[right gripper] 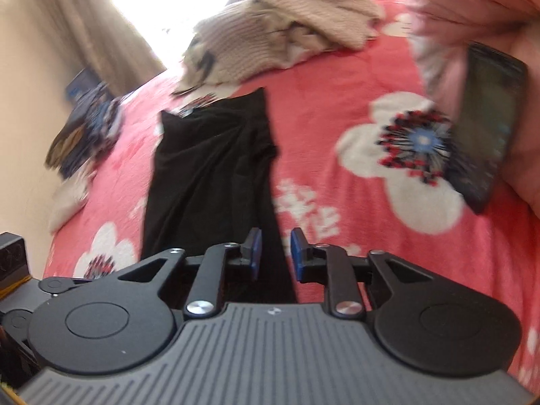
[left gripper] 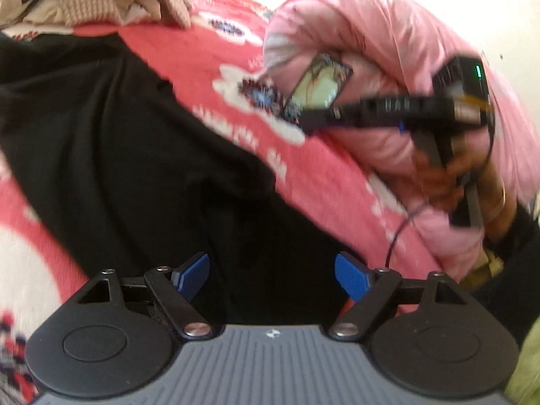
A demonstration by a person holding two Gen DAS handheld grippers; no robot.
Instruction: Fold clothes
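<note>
A black garment lies stretched lengthwise on a bed covered by a red floral blanket, its near end running under both tools. The left tool hovers just above the dark cloth with its blue pads spread wide apart and nothing between them. The right tool has its blue pads a narrow gap apart, with the garment's edge showing in the gap below; whether they pinch the fabric cannot be told (the frame is blurred). In the left wrist view the right tool appears from the side, held by a hand. A beige knit pile sits at the far end of the bed, and a pink quilt bulks on the right with a phone leaning against it.
</note>
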